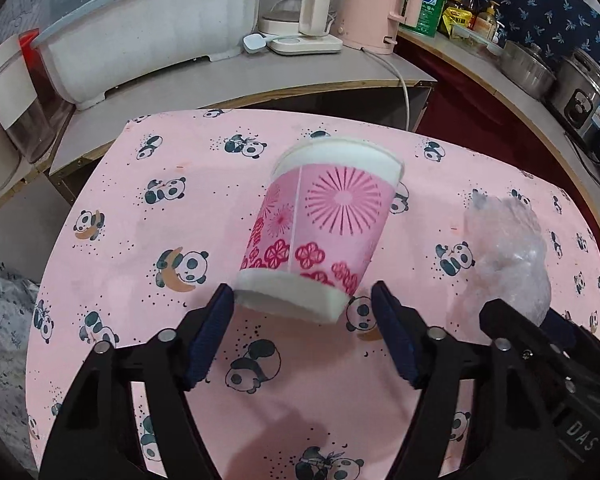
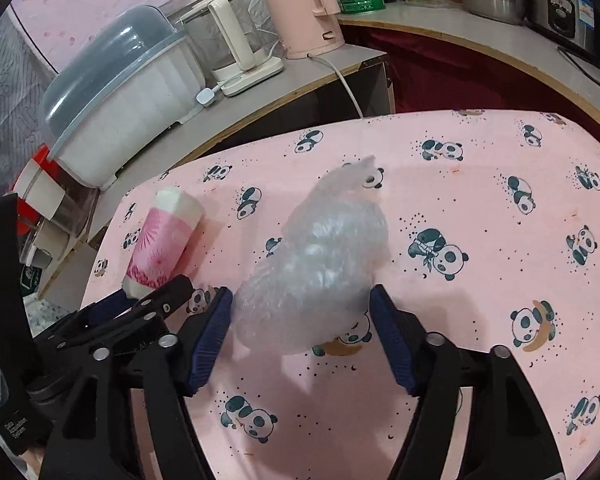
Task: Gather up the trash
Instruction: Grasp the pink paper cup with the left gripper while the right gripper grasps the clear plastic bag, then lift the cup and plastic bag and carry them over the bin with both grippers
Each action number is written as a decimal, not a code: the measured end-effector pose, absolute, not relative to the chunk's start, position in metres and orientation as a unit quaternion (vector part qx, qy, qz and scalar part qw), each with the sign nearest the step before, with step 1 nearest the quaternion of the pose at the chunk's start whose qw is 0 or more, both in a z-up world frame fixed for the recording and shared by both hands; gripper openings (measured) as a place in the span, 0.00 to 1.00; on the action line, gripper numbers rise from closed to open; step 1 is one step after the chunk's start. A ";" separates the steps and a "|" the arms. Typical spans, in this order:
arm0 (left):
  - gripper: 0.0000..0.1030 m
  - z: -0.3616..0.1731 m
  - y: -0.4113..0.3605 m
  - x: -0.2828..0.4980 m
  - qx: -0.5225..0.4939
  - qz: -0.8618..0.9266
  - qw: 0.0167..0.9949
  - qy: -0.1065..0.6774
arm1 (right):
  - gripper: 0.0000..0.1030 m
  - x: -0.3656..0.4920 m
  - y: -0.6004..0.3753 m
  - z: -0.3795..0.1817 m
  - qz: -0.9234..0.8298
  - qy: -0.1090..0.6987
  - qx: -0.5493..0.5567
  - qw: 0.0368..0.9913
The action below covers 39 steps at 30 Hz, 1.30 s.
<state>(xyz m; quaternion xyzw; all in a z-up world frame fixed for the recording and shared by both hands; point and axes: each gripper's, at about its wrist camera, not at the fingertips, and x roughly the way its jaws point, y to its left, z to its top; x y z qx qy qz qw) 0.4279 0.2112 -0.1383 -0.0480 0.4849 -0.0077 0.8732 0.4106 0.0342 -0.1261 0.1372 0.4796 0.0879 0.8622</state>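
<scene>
While two pieces of trash lie on the panda-print tablecloth (image 1: 140, 216), each is being approached by its own gripper. The paper cup (image 1: 324, 232), pink with a firework and blossom pattern, is seen lying on its side with its base turned toward the left gripper (image 1: 302, 304); the jaws are held part-way open, one on either side of the base, the left pad almost at the white band and the right one apart from it, so nothing is gripped yet. The crumpled clear plastic bag (image 2: 320, 264) is found just to the right of the cup, and its near end is straddled by the right gripper (image 2: 302, 304), whose blue pads (image 2: 210, 340) stand beside the film without visibly pressing it. Such a straddling placement is judged to have been chosen so that both items can be pinched at once.
</scene>
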 end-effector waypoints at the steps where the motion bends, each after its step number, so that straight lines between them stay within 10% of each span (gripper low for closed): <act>1: 0.49 -0.140 0.210 0.429 -0.050 -0.011 0.871 0.489 | 0.49 0.411 0.033 -0.130 0.090 0.485 0.141 0.859; 6: 0.49 -0.137 0.204 0.423 -0.044 -0.017 0.874 0.483 | 0.26 0.408 0.028 -0.134 0.089 0.487 0.150 0.856; 9: 0.51 -0.131 0.205 0.415 -0.052 -0.020 0.878 0.476 | 0.26 0.405 0.026 -0.133 0.089 0.488 0.151 0.855; 13: 0.77 -0.115 0.205 0.404 -0.055 -0.025 0.887 0.459 | 0.19 0.398 0.024 -0.129 0.092 0.486 0.142 0.858; 21: 0.81 -0.107 0.186 0.411 -0.034 -0.027 0.891 0.453 | 0.17 0.376 0.004 -0.113 0.082 0.466 0.160 0.866; 29: 0.48 -0.130 0.174 0.441 -0.030 -0.022 0.871 0.490 | 0.17 0.366 -0.020 -0.103 0.067 0.455 0.178 0.870; 39: 0.45 -0.107 0.146 0.402 -0.011 -0.039 0.880 0.473 | 0.17 0.343 -0.039 -0.087 0.054 0.437 0.191 0.877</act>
